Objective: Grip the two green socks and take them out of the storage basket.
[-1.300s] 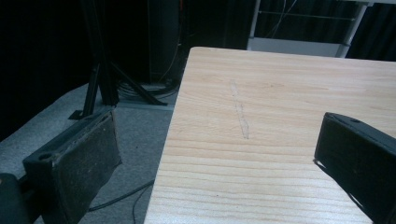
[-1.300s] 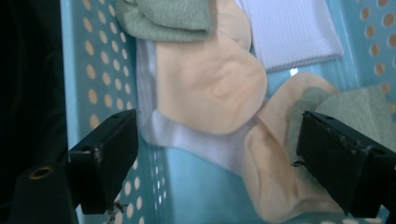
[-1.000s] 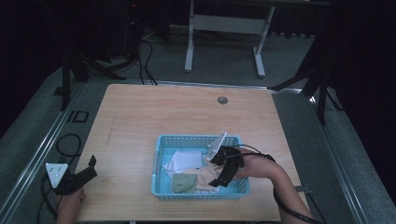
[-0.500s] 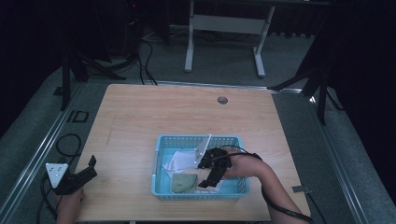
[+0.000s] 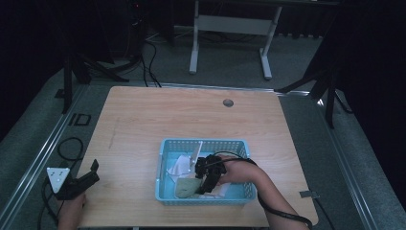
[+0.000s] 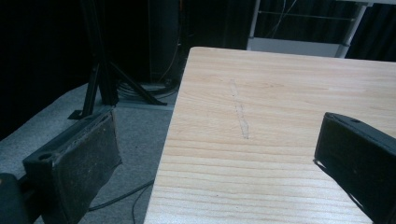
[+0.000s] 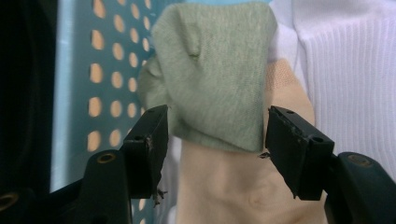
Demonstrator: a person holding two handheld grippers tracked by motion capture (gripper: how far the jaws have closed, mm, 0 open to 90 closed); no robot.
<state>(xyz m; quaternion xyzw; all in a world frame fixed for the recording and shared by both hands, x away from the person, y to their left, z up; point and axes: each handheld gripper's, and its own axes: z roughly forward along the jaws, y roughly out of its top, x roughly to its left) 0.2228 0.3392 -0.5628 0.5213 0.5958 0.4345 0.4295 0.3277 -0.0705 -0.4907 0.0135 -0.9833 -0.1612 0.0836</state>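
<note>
— Where is the right gripper (image 5: pixel 197 188) working?

— It is reaching down into the blue basket (image 5: pixel 165 148), which is sitting near the tabletop's (image 5: pixel 191 115) front edge, right of centre. In the right gripper view its jaws are standing apart, straddling the near end of a green cloth (image 7: pixel 212 74) without pressing on it.

— What is lying around that cloth?

— It is resting on a beige cloth (image 7: pixel 224 182), with a white ribbed cloth (image 7: pixel 345 70) just beside it toward the far side of the basket.

— And the left gripper (image 5: pixel 94 171)?

— It is hovering at the tabletop's front left corner, jaws spread wide, holding nothing, well apart from the basket.
</note>
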